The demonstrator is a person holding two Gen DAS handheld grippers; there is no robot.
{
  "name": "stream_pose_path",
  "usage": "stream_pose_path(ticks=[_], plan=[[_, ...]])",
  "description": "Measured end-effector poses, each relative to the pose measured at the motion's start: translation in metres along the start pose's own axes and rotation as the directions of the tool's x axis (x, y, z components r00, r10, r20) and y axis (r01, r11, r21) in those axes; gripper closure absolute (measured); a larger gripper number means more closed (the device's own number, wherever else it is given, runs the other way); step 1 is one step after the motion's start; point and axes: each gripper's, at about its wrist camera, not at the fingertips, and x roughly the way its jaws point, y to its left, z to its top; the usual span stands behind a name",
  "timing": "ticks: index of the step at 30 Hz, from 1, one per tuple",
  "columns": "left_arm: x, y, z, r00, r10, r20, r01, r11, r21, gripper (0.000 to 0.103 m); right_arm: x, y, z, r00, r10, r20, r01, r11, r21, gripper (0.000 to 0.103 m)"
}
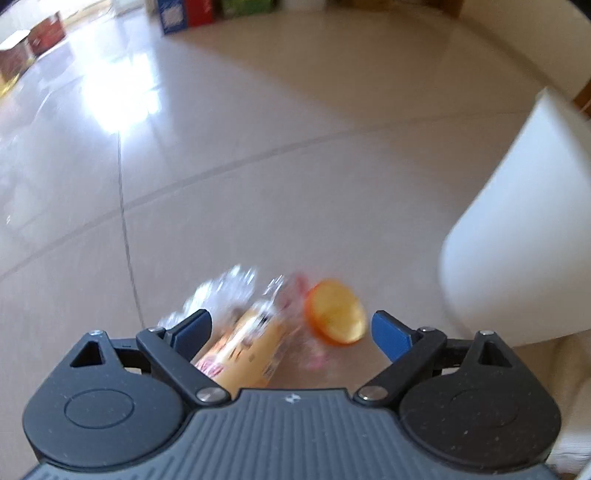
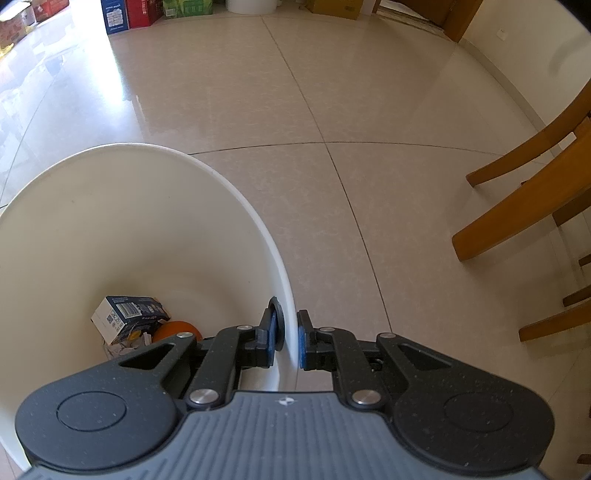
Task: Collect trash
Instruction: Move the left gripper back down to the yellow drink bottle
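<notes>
On the tiled floor lie a yellow snack wrapper [image 1: 243, 343] with crumpled clear plastic [image 1: 225, 291] and an orange peel [image 1: 336, 314]. My left gripper [image 1: 291, 325] hangs just above them, open wide, the wrapper showing by its left finger and the peel between the two; the view is blurred. The white bin [image 1: 517, 240] stands to the right of this litter. In the right wrist view my right gripper [image 2: 287, 339] is shut on the bin's rim [image 2: 258, 229], one pad inside and one outside. At the bin's bottom lie a blue-and-white box [image 2: 129, 314] and an orange [image 2: 177, 330].
Wooden chair legs [image 2: 524, 192] stand on the right of the floor. Cardboard and coloured boxes [image 2: 129, 14] line the far wall, with more boxes [image 1: 33, 44] at the far left. Bare glossy tiles [image 2: 314, 110] stretch beyond the bin.
</notes>
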Motion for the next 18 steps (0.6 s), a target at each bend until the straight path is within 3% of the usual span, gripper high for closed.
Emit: stream_pose_path(ticks=[4, 8, 15, 18], plan=[[0.038, 0.003, -0.021, 0.997, 0.064, -0.04, -0.063, 0.998, 0.023, 0.021, 0.0, 0.0, 0.0, 1.0, -0.005, 0.0, 0.005, 1.0, -0.003, 0.089], [0.059, 0.006, -0.033, 0.998, 0.043, -0.043, -0.045, 0.999, -0.028, 0.021, 0.0, 0.0, 0.001, 1.0, -0.01, -0.001, 0.01, 1.0, 0.0, 0.088], [0.077, 0.006, -0.038, 0.997, 0.074, -0.028, -0.074, 0.997, -0.008, 0.021, 0.0, 0.002, 0.0, 1.0, -0.015, 0.002, 0.015, 1.0, -0.002, 0.088], [0.084, 0.01, -0.039, 0.995, 0.078, -0.069, -0.079, 0.996, -0.026, 0.021, 0.0, 0.003, 0.0, 1.0, -0.017, 0.003, 0.017, 1.0, -0.003, 0.088]])
